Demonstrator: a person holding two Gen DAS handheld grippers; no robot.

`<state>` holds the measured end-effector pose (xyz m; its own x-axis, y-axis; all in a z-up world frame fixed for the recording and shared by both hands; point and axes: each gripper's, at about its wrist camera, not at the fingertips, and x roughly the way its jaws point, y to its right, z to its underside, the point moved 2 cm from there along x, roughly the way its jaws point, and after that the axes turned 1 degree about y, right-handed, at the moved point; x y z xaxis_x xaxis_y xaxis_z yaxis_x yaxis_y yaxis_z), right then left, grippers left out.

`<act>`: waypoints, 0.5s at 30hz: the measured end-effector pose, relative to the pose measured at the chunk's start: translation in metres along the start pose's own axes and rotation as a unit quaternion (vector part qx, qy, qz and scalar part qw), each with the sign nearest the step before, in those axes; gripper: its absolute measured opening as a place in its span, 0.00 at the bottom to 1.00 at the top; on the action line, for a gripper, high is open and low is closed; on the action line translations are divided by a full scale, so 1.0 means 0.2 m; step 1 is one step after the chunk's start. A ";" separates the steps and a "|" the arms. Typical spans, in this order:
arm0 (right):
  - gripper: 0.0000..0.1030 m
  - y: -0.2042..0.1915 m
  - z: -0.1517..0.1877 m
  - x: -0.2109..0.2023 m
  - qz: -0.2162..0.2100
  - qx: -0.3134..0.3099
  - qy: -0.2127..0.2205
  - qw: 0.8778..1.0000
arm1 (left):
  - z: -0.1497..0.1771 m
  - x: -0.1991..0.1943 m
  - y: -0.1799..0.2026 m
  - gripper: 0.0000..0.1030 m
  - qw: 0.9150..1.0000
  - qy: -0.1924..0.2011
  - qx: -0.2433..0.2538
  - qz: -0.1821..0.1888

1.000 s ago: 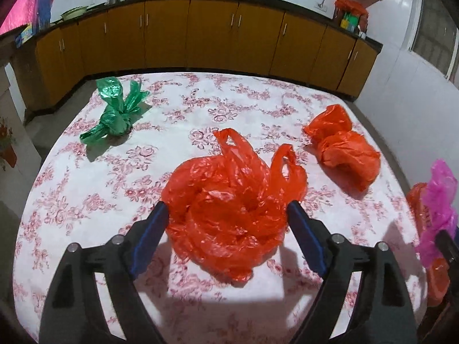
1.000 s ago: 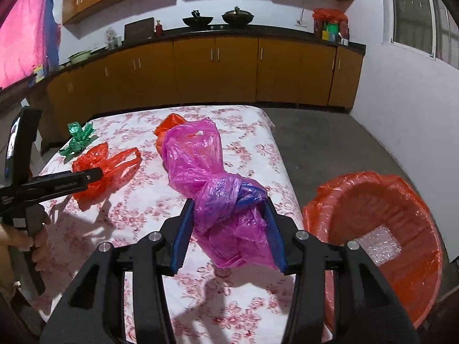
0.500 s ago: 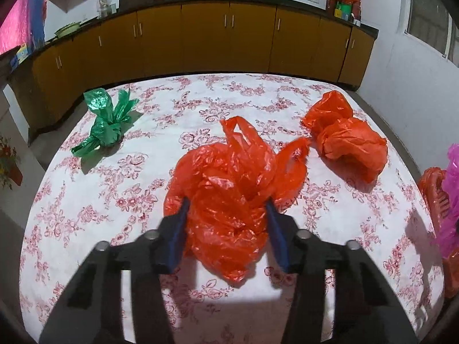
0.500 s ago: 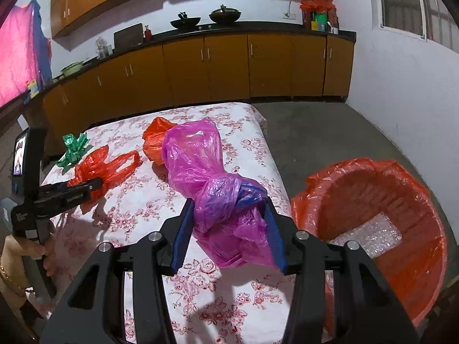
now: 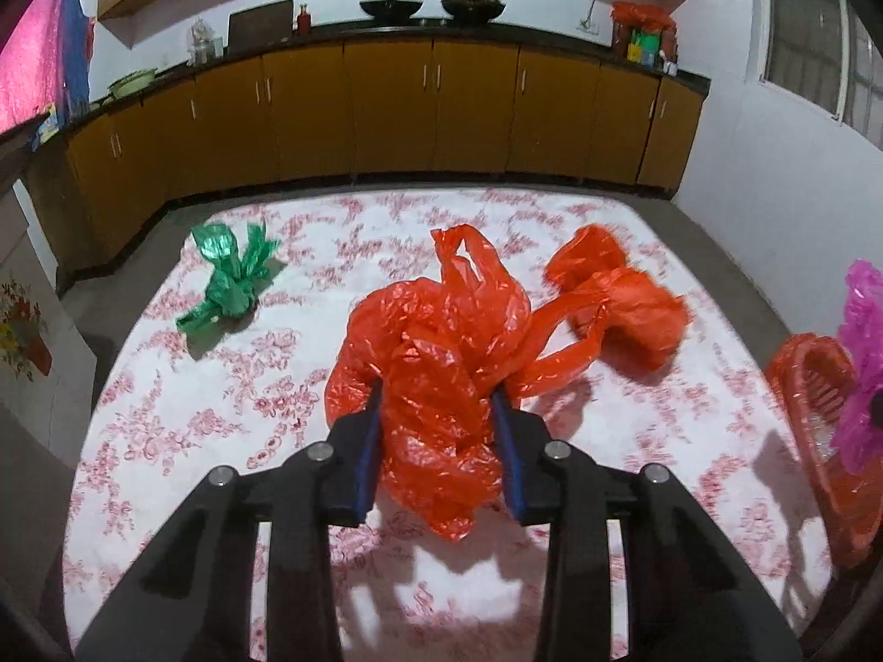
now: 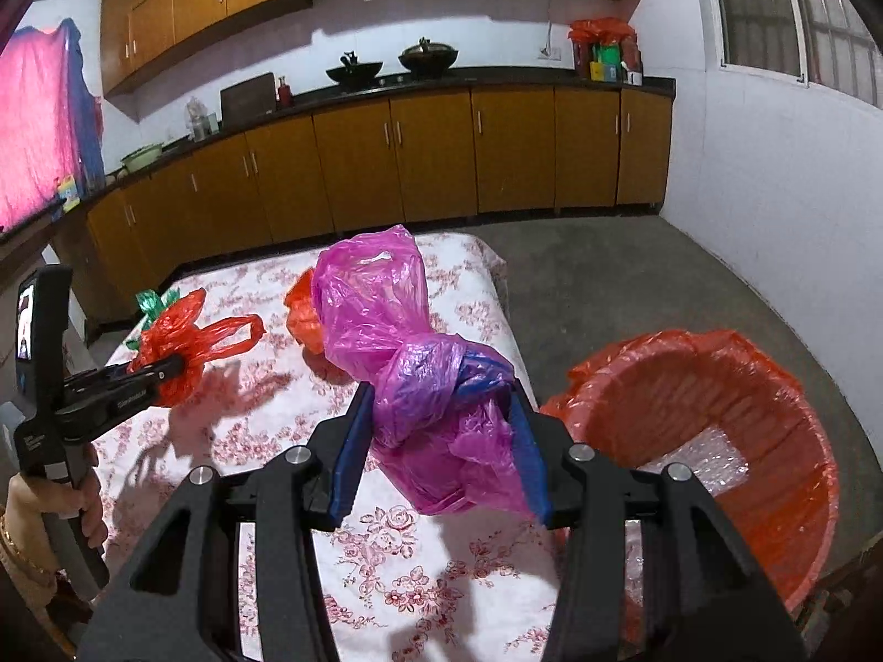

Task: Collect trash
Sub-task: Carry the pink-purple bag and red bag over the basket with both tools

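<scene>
Right of my right gripper (image 6: 441, 430), the orange basket (image 6: 772, 386) stands open-mouthed, path unobstructed. Ahead of my left gripper (image 5: 436, 441): orange bundle (image 5: 634, 303) right, green bag (image 5: 232, 281) left, bare tablecloth (image 5: 165, 441) between.

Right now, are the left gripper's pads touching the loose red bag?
Touching. In the left wrist view the left gripper has just closed, both blue pads pressing into the loose red bag bunched between them.
</scene>
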<state>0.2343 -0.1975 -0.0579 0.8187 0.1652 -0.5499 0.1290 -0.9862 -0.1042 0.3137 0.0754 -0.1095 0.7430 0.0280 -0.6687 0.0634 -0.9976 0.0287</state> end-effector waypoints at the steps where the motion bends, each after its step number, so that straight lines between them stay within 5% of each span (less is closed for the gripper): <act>1: 0.47 0.01 0.00 -0.01 0.000 0.001 0.003 1.000 | -0.01 -0.04 0.02 0.34 1.000 0.006 0.003 0.002; 15: 0.47 0.19 -0.07 -0.25 0.034 0.025 0.040 0.998 | -0.08 -0.35 0.32 0.35 0.997 0.050 0.034 0.047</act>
<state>0.2060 -0.2426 -0.0238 0.8673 0.0933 -0.4889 0.0447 -0.9929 -0.1101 0.2762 0.0116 -0.0492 0.8060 -0.0633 -0.5885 -0.0521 -0.9980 0.0360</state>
